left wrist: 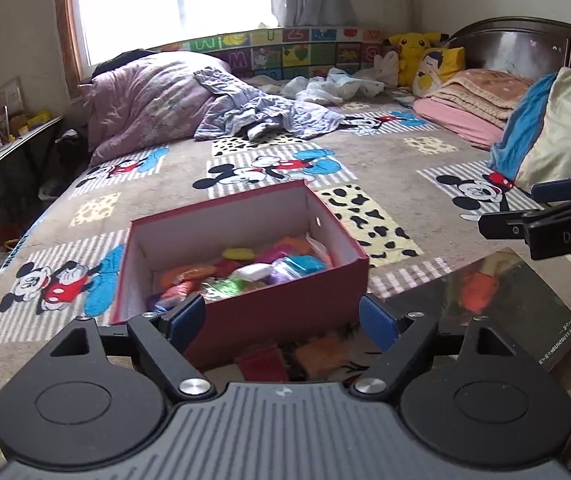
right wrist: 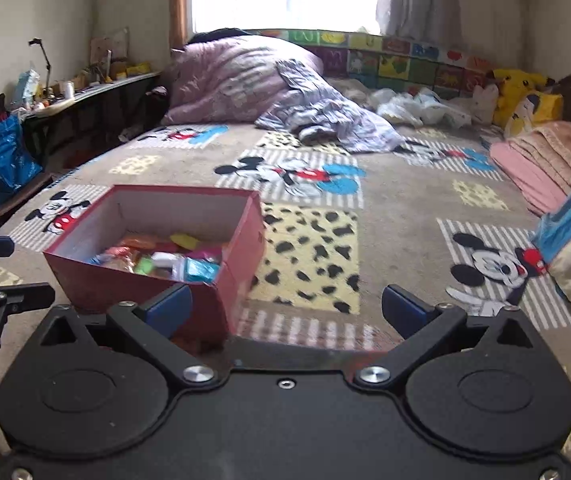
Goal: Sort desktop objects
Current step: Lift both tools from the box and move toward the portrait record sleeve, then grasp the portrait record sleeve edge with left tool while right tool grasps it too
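Observation:
A red cardboard box (left wrist: 285, 304) with a white inside stands open on the bed, filled with several colourful packets (left wrist: 245, 272). It also shows in the right wrist view (right wrist: 97, 284). My left gripper (left wrist: 281, 320) is open and empty, its blue pads either side of the box's near wall. A glossy dark book (left wrist: 497, 304) lies right of the box. Small red and orange items (left wrist: 297, 356) lie in front of the box under the left gripper. My right gripper (right wrist: 285, 308) is open and empty, just right of the box, and it shows at the right edge of the left view (left wrist: 525, 208).
The bed has a Mickey Mouse blanket (right wrist: 365, 240). A purple quilt (right wrist: 237, 80) and crumpled clothes (right wrist: 325, 120) lie at the far side. Folded pink blankets (right wrist: 545, 164) and a pillow (left wrist: 557, 128) are on the right. A cluttered shelf (right wrist: 65, 96) runs along the left wall.

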